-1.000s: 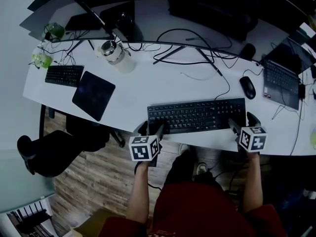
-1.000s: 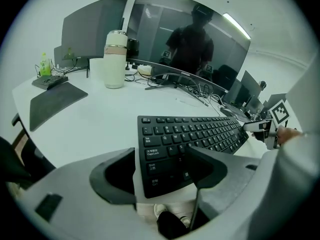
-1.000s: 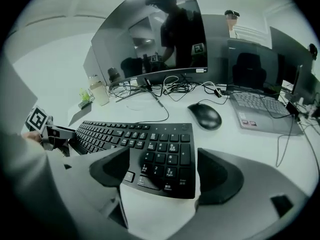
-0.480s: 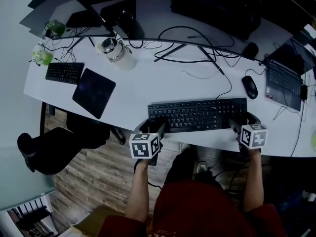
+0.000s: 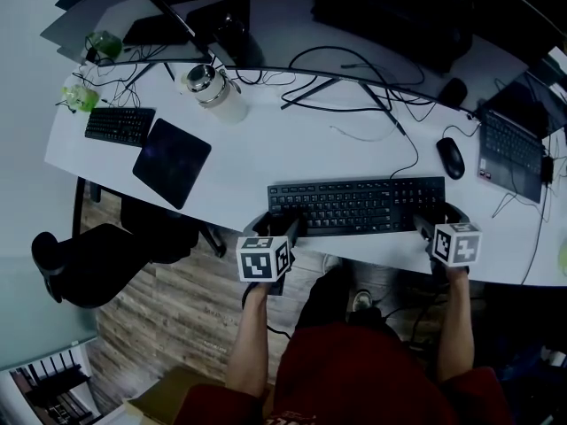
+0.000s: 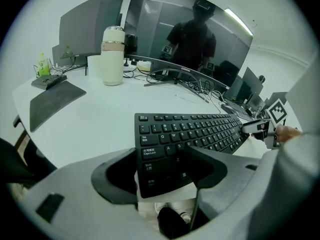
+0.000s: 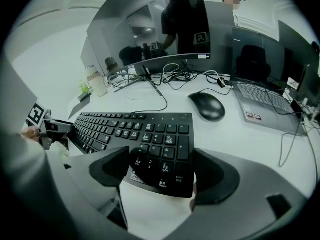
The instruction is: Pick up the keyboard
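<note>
"Down at the near edge of the bench (image 5: 266,149), is the keyboard (image 5: 354,205) actually gripped, or are the two tools just parked beside it?"

"Gripped, by the look of it. The left tool (image 6: 161,156) has the keyboard's Caps Lock and Shift corner between its jaws. Both jaws are up against it, so that's a pinch. Same deal at the other end: the right tool (image 7: 160,159) is closed on the numpad corner, one jaw lapping over the number keys and the other snug against the short edge."

"And where's the keyboard sitting overall? Flat on the bench or off it?"

"No view settles whether it's clear of the surface. The head view has it running left to right along the front edge, straight ahead of the person, with one tool at each end. The mouse (image 5: 449,157) sits just past its far right corner, with an open laptop (image 5: 507,149) further right. A big curved monitor (image 6: 165,39) stands across the back. Well off to the left there's a dark mouse pad (image 5: 172,162) with a smaller keyboard (image 5: 120,125) just beside its far corner. A white flask (image 5: 213,94) stands upright near those, closer to the monitor. Below the bench edge on that side, a dark chair (image 5: 97,268) is on the wooden floor (image 5: 177,317)."
</note>
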Action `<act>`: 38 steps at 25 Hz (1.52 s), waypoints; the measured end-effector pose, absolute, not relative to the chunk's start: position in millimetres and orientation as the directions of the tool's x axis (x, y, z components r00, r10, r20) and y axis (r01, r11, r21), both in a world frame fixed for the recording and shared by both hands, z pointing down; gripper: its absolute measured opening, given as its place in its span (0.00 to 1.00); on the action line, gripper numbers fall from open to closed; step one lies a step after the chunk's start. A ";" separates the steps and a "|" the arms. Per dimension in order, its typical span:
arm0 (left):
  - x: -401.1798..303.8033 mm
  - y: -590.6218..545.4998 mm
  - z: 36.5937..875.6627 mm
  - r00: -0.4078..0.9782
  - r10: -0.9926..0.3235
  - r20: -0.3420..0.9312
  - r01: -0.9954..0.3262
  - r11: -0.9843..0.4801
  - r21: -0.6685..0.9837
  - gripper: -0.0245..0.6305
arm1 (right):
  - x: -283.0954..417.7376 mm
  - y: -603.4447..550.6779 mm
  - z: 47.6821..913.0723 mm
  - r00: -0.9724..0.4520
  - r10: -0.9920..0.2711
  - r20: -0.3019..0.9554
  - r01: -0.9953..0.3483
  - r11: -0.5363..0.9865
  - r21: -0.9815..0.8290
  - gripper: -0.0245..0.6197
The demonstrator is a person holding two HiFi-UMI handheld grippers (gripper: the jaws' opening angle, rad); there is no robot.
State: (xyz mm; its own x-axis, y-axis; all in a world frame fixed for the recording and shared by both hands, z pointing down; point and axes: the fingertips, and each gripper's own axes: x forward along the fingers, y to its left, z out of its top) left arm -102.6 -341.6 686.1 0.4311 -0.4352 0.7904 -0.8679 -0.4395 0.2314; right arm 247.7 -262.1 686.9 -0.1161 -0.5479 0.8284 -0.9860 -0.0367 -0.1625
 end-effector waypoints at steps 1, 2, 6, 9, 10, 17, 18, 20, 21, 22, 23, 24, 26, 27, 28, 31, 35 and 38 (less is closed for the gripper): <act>-102.8 -341.0 685.8 0.429 -0.436 0.791 -0.869 -0.439 0.230 0.48 | 247.3 -261.8 686.4 -0.114 -0.551 0.826 -0.986 -0.038 -0.162 0.65; -103.2 -340.1 685.5 0.428 -0.437 0.791 -0.870 -0.438 0.228 0.48 | 247.1 -261.2 685.7 -0.111 -0.555 0.824 -0.986 -0.040 -0.160 0.65; -105.7 -337.1 682.6 0.414 -0.451 0.790 -0.876 -0.433 0.212 0.48 | 246.6 -260.0 682.6 -0.099 -0.572 0.814 -0.987 -0.046 -0.152 0.65; -107.0 -333.7 678.6 0.409 -0.463 0.786 -0.880 -0.428 0.206 0.48 | 246.3 -259.5 677.0 -0.093 -0.590 0.802 -0.988 -0.043 -0.146 0.65; -107.2 -332.8 676.6 0.409 -0.469 0.783 -0.881 -0.427 0.204 0.48 | 246.4 -259.3 674.6 -0.091 -0.596 0.798 -0.989 -0.041 -0.143 0.64; -104.4 -329.9 650.2 0.415 -0.531 0.739 -0.883 -0.432 0.186 0.48 | 249.6 -257.5 648.9 -0.079 -0.659 0.748 -0.991 -0.032 -0.133 0.64; -103.1 -329.4 644.9 0.415 -0.541 0.731 -0.883 -0.433 0.181 0.48 | 250.8 -257.1 643.8 -0.077 -0.671 0.738 -0.991 -0.032 -0.132 0.64; -100.9 -328.1 633.6 0.416 -0.561 0.716 -0.884 -0.435 0.173 0.48 | 253.4 -255.5 631.6 -0.071 -0.694 0.716 -0.991 -0.030 -0.128 0.64; -99.8 -327.5 627.6 0.417 -0.570 0.708 -0.884 -0.436 0.170 0.48 | 254.9 -254.8 624.4 -0.067 -0.707 0.704 -0.992 -0.030 -0.124 0.64; -98.6 -327.3 621.4 0.418 -0.580 0.699 -0.884 -0.436 0.167 0.48 | 256.8 -254.5 616.8 -0.062 -0.719 0.692 -0.992 -0.031 -0.121 0.63; -97.1 -327.6 614.9 0.419 -0.591 0.689 -0.885 -0.437 0.163 0.48 | 259.0 -254.8 609.2 -0.059 -0.732 0.679 -0.992 -0.030 -0.120 0.62; -95.5 -328.4 608.4 0.419 -0.604 0.678 -0.885 -0.437 0.158 0.48 | 261.4 -255.7 602.1 -0.058 -0.743 0.666 -0.992 -0.029 -0.120 0.61; -91.6 -329.5 594.8 0.420 -0.629 0.654 -0.887 -0.438 0.148 0.48 | 266.6 -256.8 589.4 -0.060 -0.762 0.645 -0.992 -0.024 -0.121 0.59; -89.6 -329.4 587.8 0.420 -0.640 0.643 -0.887 -0.440 0.142 0.48 | 269.0 -256.6 583.6 -0.060 -0.770 0.636 -0.992 -0.022 -0.121 0.59; -87.5 -329.0 580.5 0.420 -0.651 0.632 -0.887 -0.441 0.135 0.48 | 271.1 -256.2 577.6 -0.061 -0.778 0.626 -0.992 -0.020 -0.121 0.59; -81.3 -328.5 555.6 0.418 -0.687 0.594 -0.889 -0.443 0.114 0.48 | 276.7 -256.1 556.5 -0.061 -0.809 0.585 -0.992 -0.014 -0.123 0.59; -77.0 -330.1 519.8 0.417 -0.737 0.532 -0.893 -0.442 0.087 0.48 | 281.5 -259.3 523.3 -0.057 -0.855 0.516 -0.993 -0.003 -0.115 0.59; -76.9 -330.6 495.6 0.417 -0.763 0.493 -0.896 -0.438 0.080 0.48 | 282.0 -261.5 496.5 -0.056 -0.884 0.465 -0.995 0.009 -0.102 0.58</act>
State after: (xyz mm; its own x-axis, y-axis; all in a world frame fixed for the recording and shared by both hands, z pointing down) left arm -76.9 -330.6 495.6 0.4169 -0.7635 0.4933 -0.8956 -0.4377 0.0795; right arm 282.0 -261.5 496.5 -0.0561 -0.8836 0.4650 -0.9947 0.0094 -0.1022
